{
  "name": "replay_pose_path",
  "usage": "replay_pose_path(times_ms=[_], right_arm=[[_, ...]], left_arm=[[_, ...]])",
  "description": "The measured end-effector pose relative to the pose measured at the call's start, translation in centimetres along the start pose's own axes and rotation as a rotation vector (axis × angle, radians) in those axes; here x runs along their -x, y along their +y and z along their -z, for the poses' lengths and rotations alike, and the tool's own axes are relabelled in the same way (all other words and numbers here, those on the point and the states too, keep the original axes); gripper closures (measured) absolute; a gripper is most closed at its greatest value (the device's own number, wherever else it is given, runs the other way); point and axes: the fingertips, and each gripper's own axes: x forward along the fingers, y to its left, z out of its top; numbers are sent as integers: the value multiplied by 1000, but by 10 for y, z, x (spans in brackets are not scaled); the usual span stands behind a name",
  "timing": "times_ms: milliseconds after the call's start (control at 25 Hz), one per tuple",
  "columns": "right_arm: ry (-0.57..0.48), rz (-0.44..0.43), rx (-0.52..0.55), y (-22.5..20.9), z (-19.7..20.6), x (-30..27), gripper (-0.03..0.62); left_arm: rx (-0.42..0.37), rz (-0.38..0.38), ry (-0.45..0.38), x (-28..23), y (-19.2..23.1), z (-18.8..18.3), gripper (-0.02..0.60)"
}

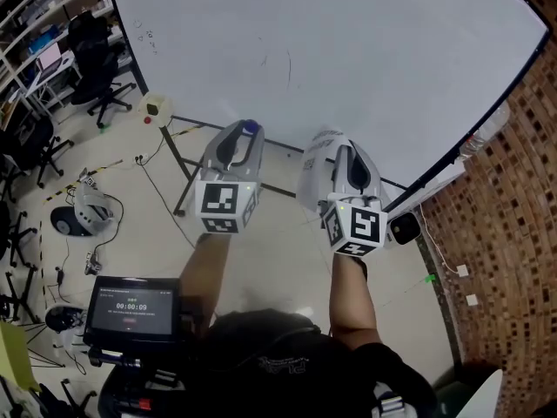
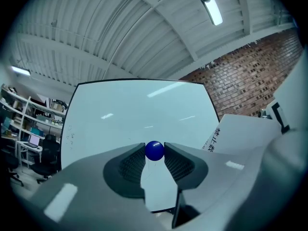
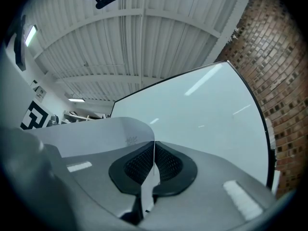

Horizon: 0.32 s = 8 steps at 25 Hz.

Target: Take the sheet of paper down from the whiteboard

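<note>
The whiteboard (image 1: pixel 348 42) fills the top of the head view, bare but for faint pen marks. My left gripper (image 1: pixel 248 131) points at its lower edge, shut on a small blue magnet ball (image 2: pixel 154 150) pinched between the pad tips (image 2: pixel 132 165). My right gripper (image 1: pixel 335 146) is beside it, shut on the thin edge of the white paper sheet (image 3: pixel 96 134). The sheet curls away to the left of the jaws. It shows in the head view as a white curl (image 1: pixel 313 177), and in the left gripper view (image 2: pixel 240 134) with dark print on it.
The whiteboard's stand legs (image 1: pixel 178 159) and cables lie on the floor below. Office chairs (image 1: pixel 96 68) and shelves stand at the left. A brick wall (image 1: pixel 513 225) runs along the right. A small screen (image 1: pixel 130 307) sits at the lower left.
</note>
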Motion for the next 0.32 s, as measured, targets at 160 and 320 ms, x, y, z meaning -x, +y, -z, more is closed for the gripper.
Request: replay_pose_path(times_ms=[160,320], right_arm=[[8,8,12,9,2,-4,582],[11,22,37,16,3,-7,582]], left_arm=[[0,8,-7,2,8,-1,459],[-15,12,-10,2,15,-3,459]])
